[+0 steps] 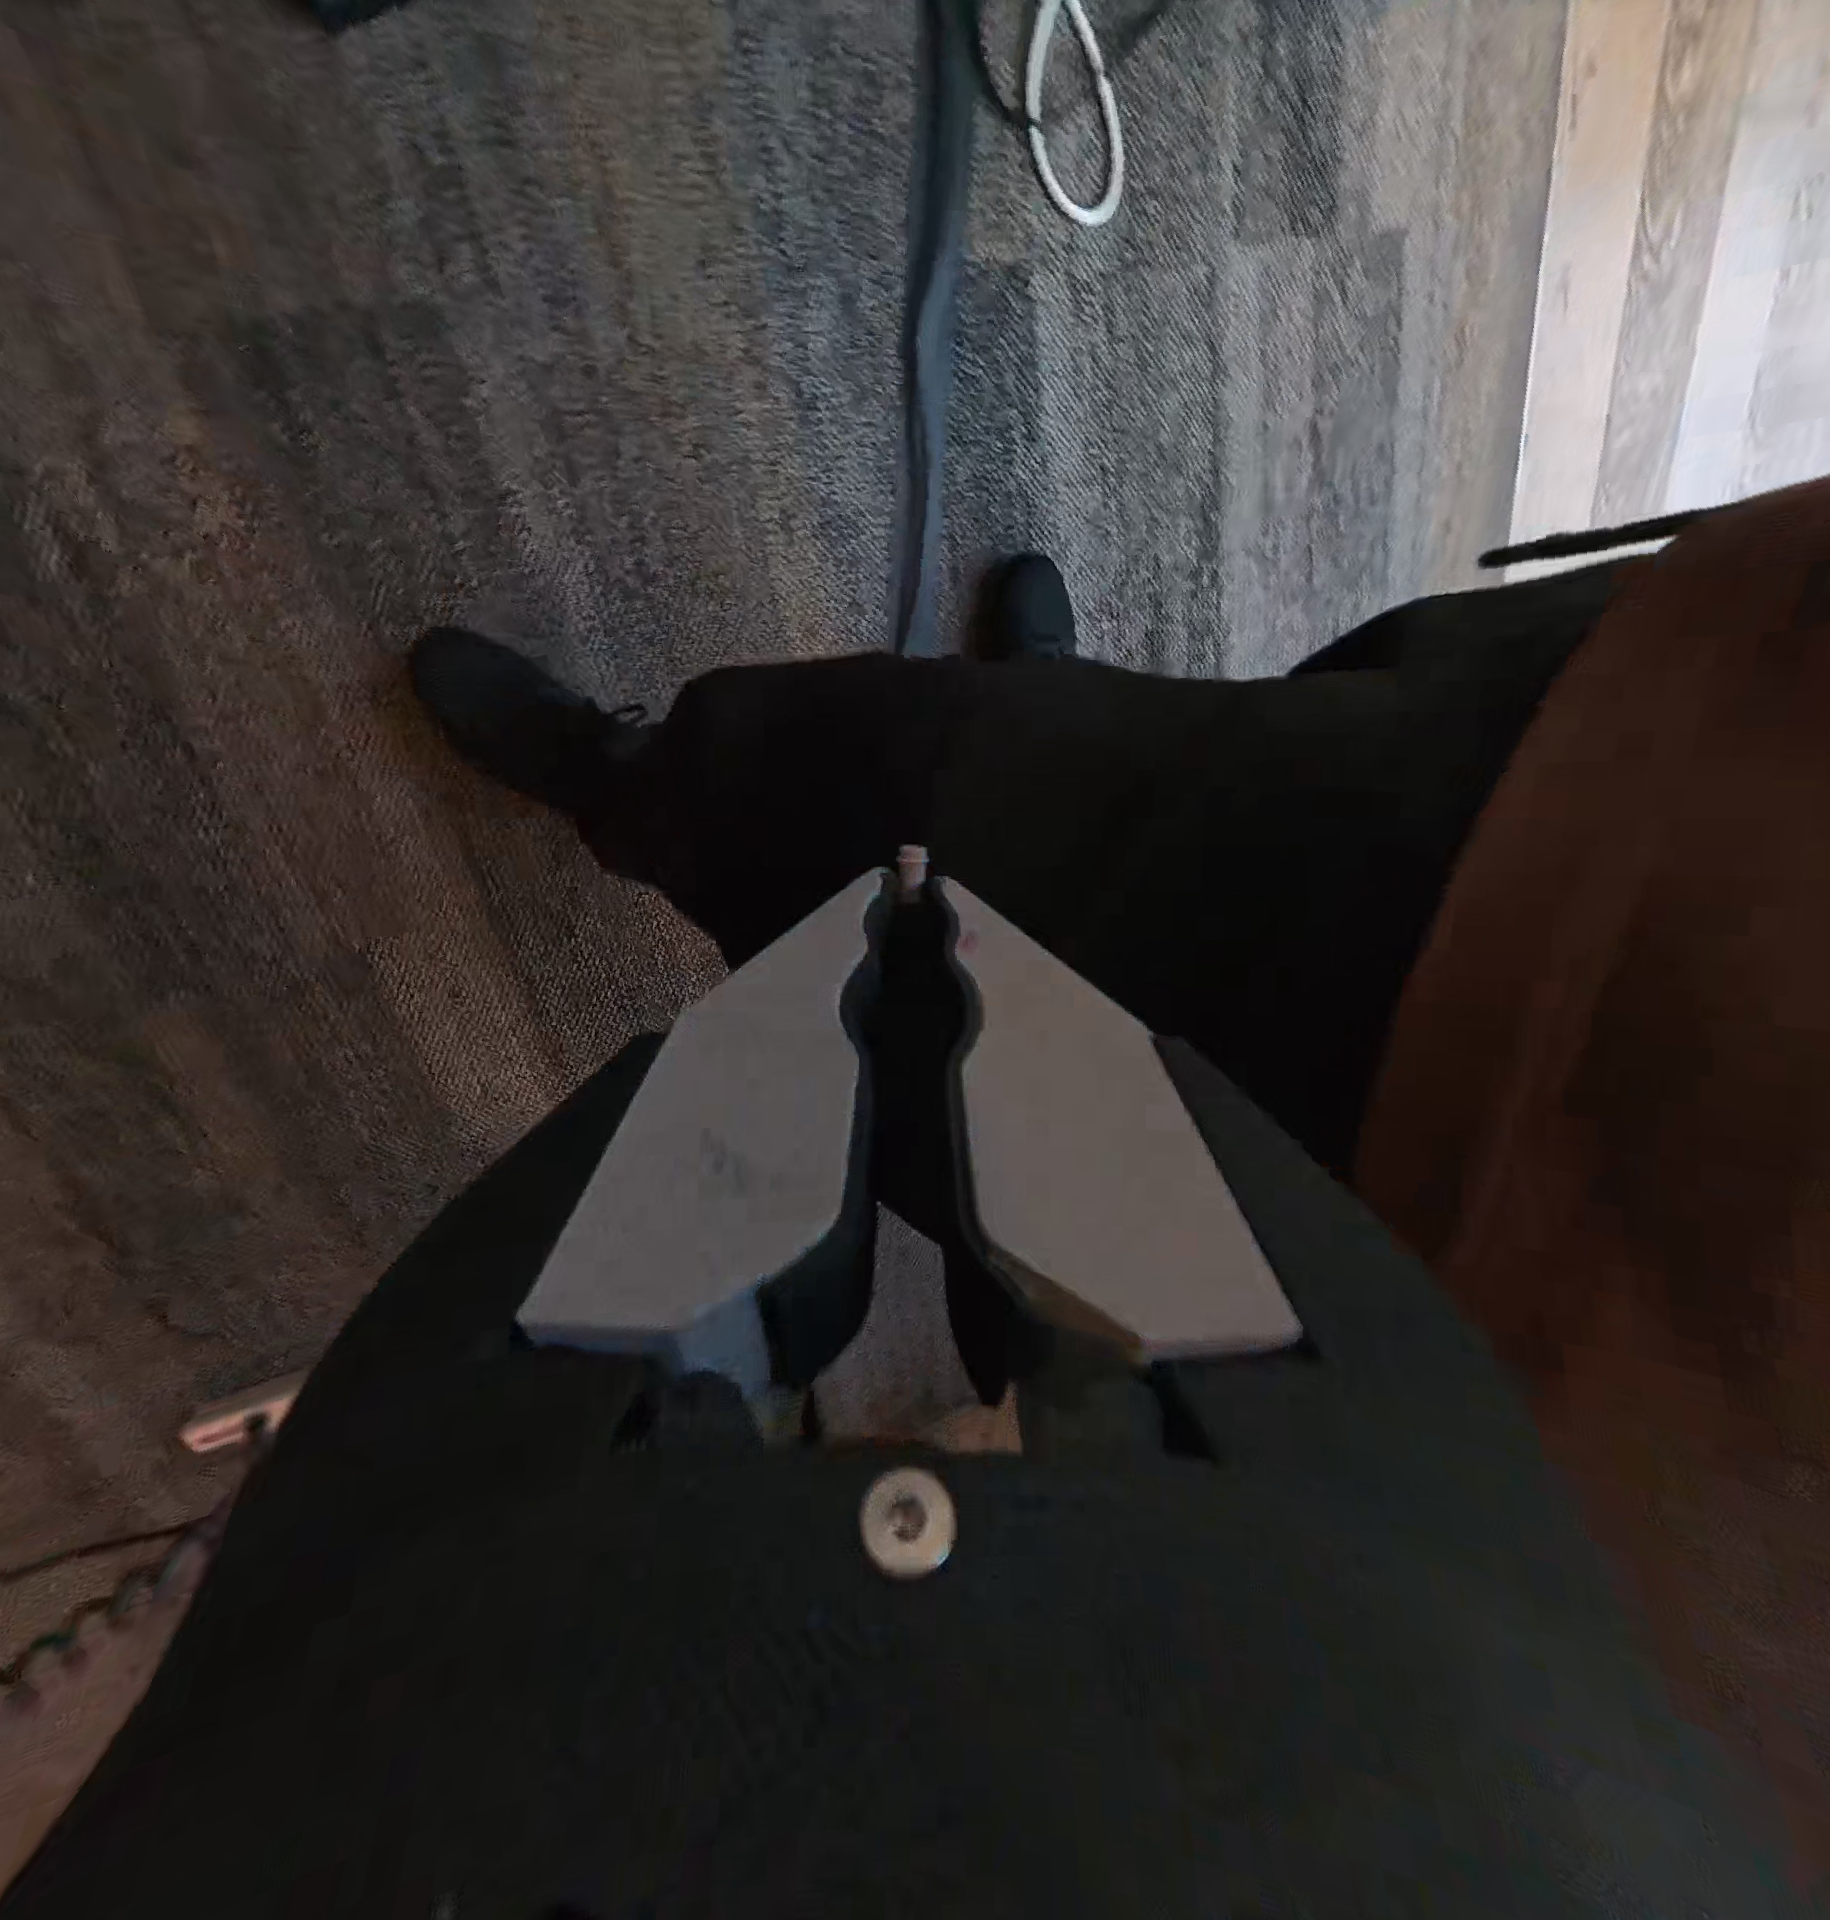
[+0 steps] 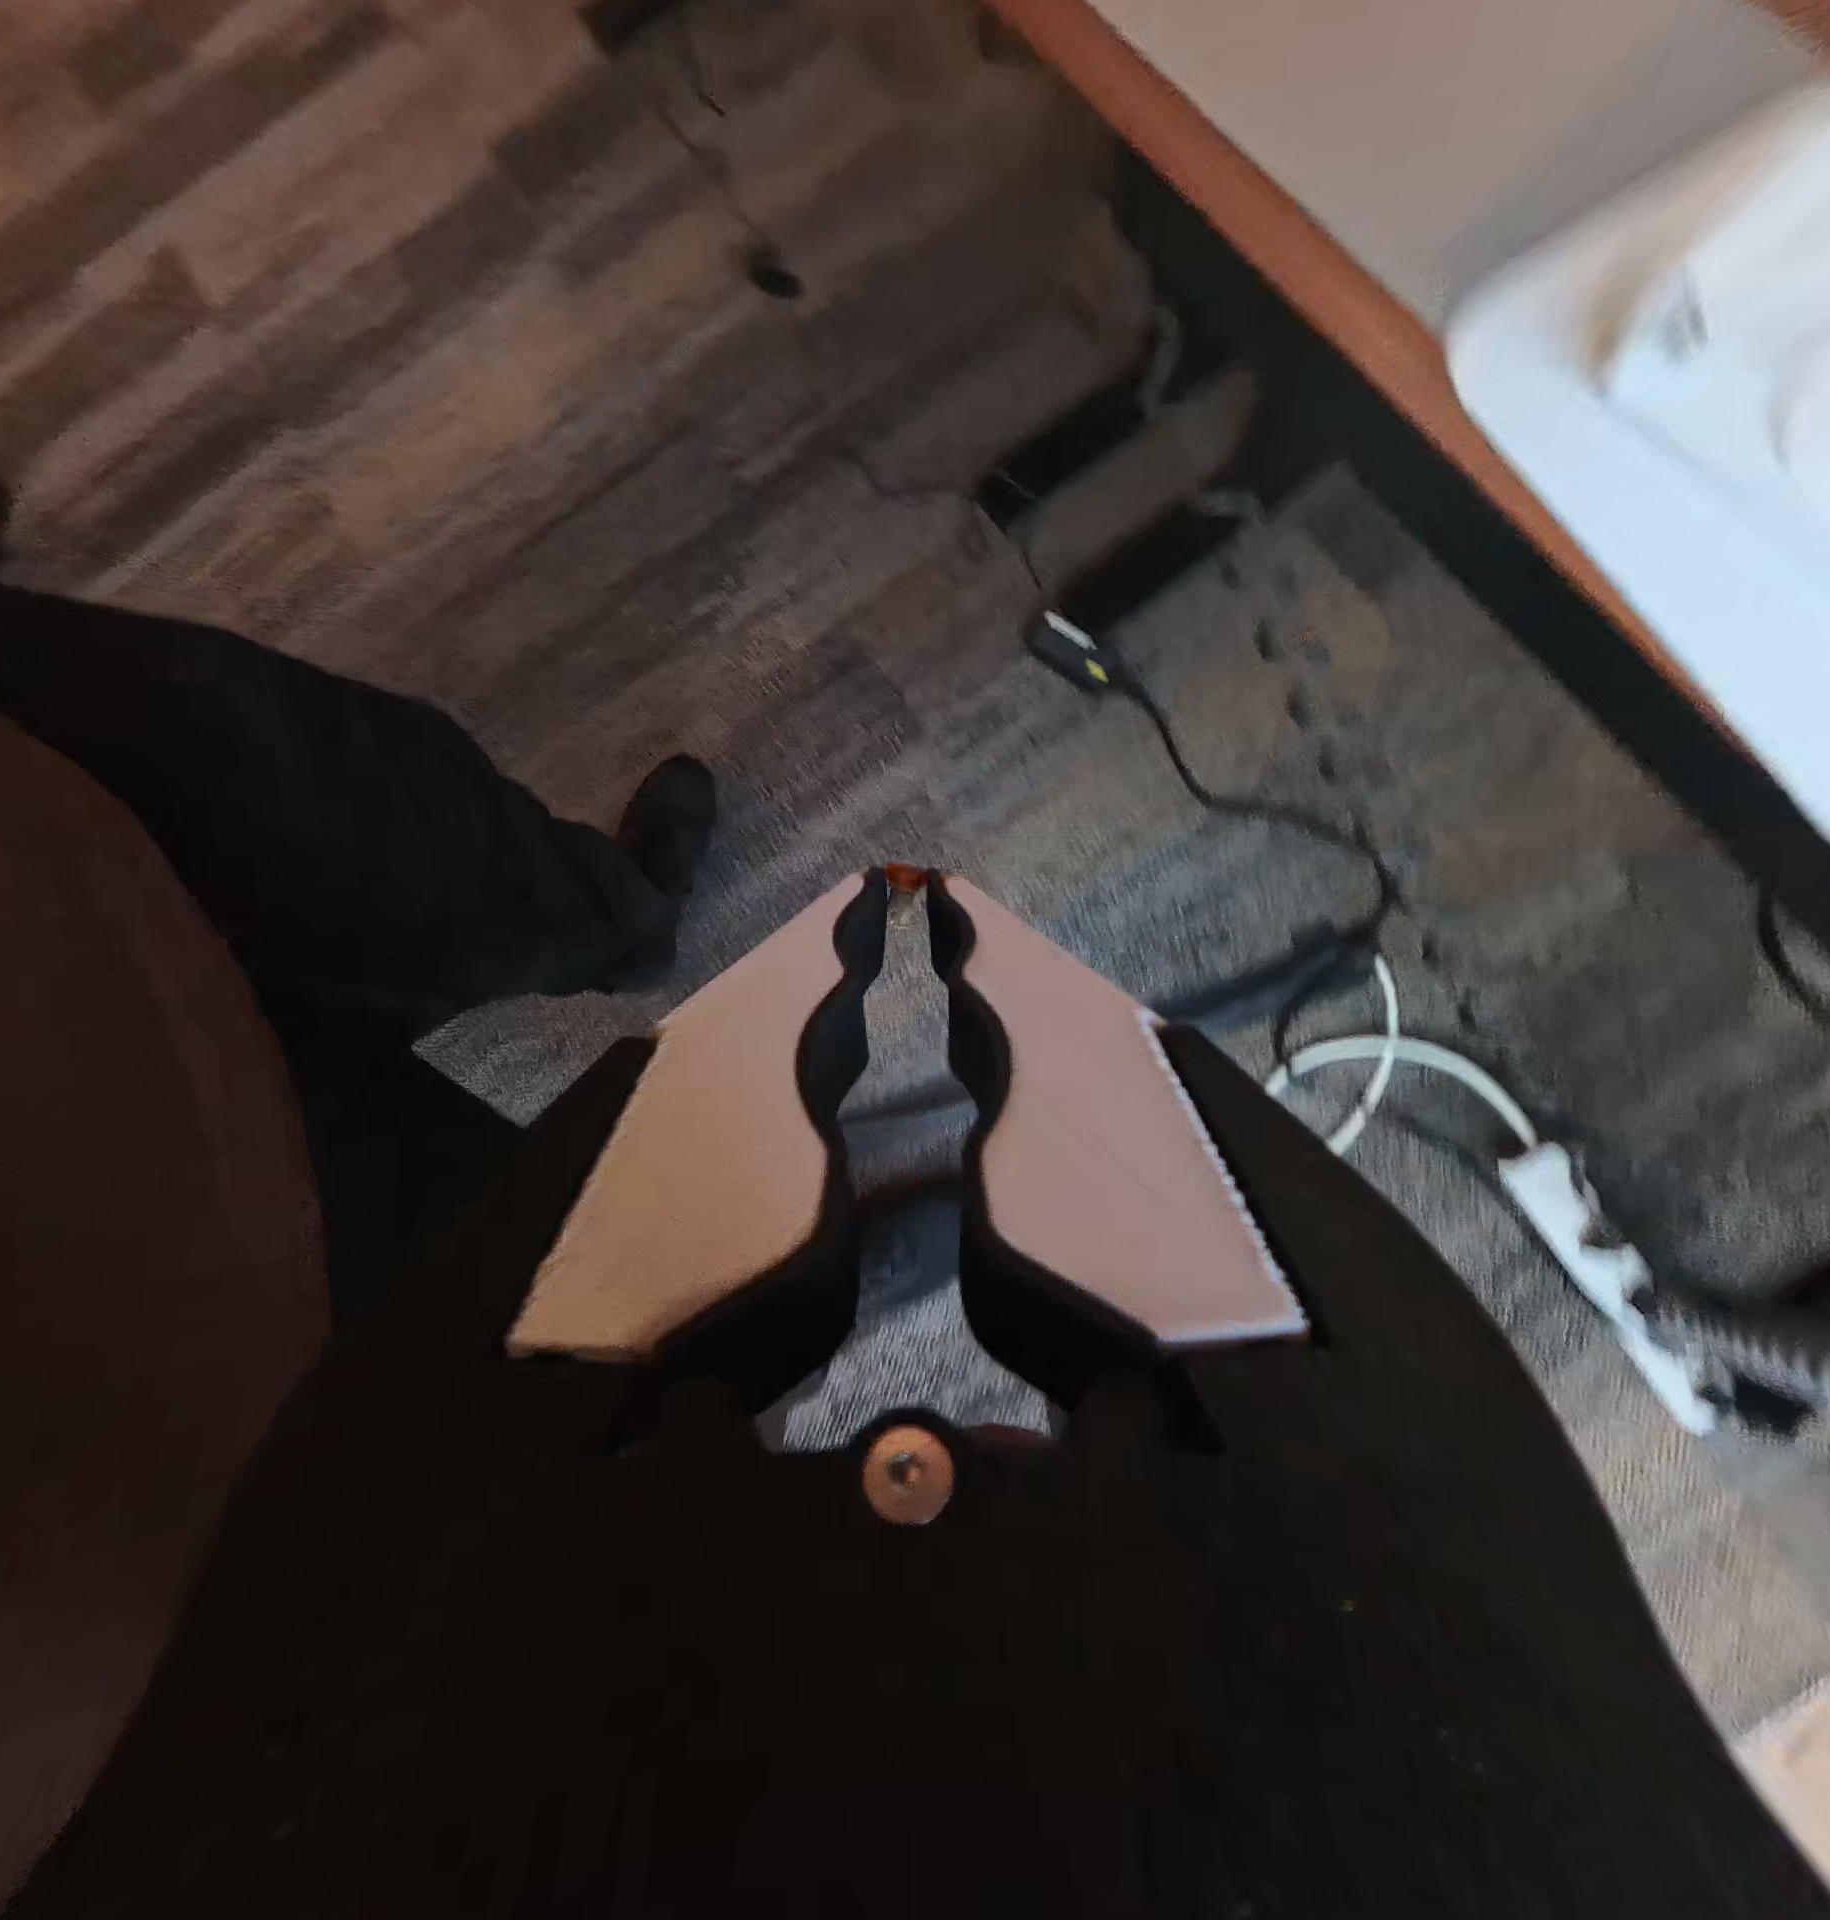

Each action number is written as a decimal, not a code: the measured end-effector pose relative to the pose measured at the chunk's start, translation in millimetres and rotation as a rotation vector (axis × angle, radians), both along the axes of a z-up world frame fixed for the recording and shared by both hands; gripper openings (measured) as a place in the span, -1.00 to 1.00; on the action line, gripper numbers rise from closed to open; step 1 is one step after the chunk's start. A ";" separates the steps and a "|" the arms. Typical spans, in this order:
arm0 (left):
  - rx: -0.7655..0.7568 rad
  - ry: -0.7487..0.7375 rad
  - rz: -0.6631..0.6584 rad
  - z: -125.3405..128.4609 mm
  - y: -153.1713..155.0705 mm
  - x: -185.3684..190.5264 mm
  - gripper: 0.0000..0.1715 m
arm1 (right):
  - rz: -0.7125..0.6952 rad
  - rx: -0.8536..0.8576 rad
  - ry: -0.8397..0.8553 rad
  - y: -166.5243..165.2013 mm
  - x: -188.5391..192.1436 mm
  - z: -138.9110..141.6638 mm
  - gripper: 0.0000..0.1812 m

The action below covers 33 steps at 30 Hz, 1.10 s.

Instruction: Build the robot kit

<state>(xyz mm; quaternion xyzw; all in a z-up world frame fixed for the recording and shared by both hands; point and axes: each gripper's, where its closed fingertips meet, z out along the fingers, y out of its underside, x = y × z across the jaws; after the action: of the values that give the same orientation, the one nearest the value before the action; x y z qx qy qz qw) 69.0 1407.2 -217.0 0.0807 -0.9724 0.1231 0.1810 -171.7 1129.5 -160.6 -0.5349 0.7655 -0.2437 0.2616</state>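
Both grippers point down at a grey carpet floor. My left gripper [image 1: 911, 885] is shut, with a small pale peg-like piece [image 1: 909, 859] pinched at its very tips, held over a person's black trousers [image 1: 1098, 810]. My right gripper [image 2: 906, 888] is shut on a small orange-red piece [image 2: 904, 873] at its tips, held above the carpet next to the person's black shoe [image 2: 672, 810]. Both pieces are tiny and blurred, so I cannot tell what they are.
Two black shoes [image 1: 495, 707] [image 1: 1030, 603] stand on the carpet. A white cable loop [image 1: 1077, 156] lies beyond them. A table edge [image 2: 1306, 239] bearing a white object [image 2: 1669, 364] runs at the upper right. A white power strip [image 2: 1597, 1278] and black cables [image 2: 1254, 800] lie below it. My right fingertips sit around 35 cm from my left ones.
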 end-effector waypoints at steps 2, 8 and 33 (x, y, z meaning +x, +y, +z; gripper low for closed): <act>-0.025 0.005 0.119 -7.2 27.7 23.4 -0.98 | 0.081 -0.020 -0.048 8.1 62.4 18.8 -0.93; -0.156 0.034 0.336 -34.6 83.5 130.3 -0.98 | 0.278 -0.063 -0.094 69.4 262.2 43.2 -0.93; -0.295 -0.194 0.666 -7.6 247.8 789.1 -0.99 | 0.919 0.235 -0.269 382.2 1153.3 28.5 -0.93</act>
<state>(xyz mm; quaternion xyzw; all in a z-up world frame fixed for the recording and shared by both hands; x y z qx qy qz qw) 858.1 1655.0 -224.5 0.3534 -0.8774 0.3210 0.0478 981.5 1511.7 -132.1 -0.7480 0.4323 -0.0822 0.4969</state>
